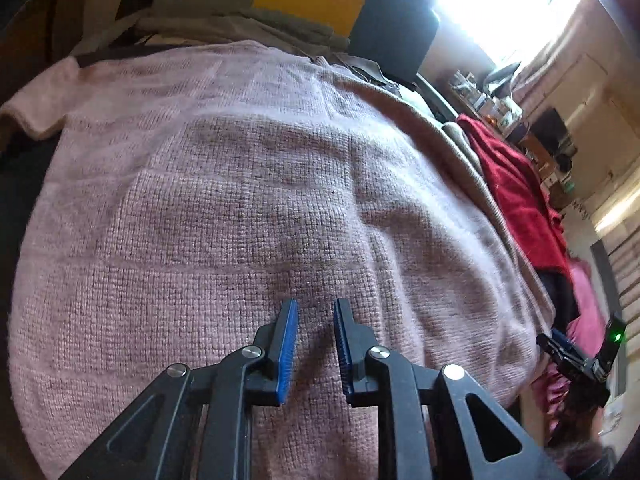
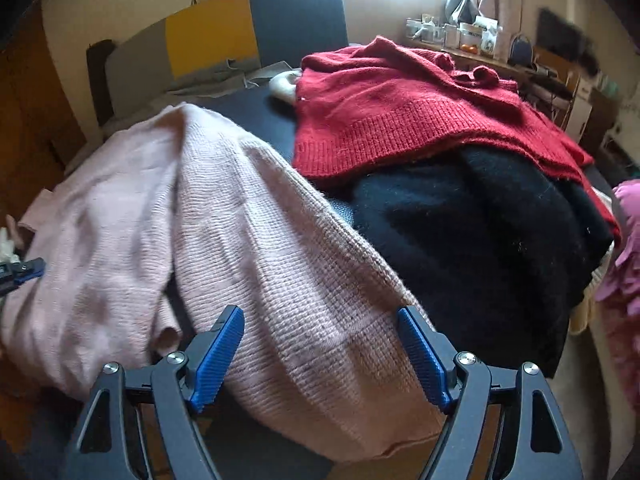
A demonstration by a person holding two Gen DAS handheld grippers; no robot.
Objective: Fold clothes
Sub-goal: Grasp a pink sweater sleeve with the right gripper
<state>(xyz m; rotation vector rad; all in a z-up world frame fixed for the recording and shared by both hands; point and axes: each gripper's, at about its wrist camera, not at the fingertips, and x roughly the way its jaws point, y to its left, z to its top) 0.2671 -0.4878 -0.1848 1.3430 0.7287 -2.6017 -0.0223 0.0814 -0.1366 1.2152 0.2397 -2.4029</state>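
A pale pink knit sweater [image 1: 248,184] lies spread on a dark surface and fills the left wrist view. My left gripper [image 1: 316,310] hovers just over its body, jaws open a little with nothing between them. In the right wrist view the same sweater [image 2: 120,216] shows with one sleeve [image 2: 288,280] stretched toward the camera. My right gripper [image 2: 320,316] is open wide, its blue pads on either side of the sleeve near the cuff, not closed on it. The right gripper also shows at the right edge of the left wrist view [image 1: 560,350].
A red knit sweater [image 2: 400,108] lies on a black garment [image 2: 480,224] to the right of the pink one. A pink garment [image 2: 624,264] is at the far right. A grey, yellow and dark headboard [image 2: 216,36] stands behind. A cluttered shelf [image 2: 460,36] sits under a bright window.
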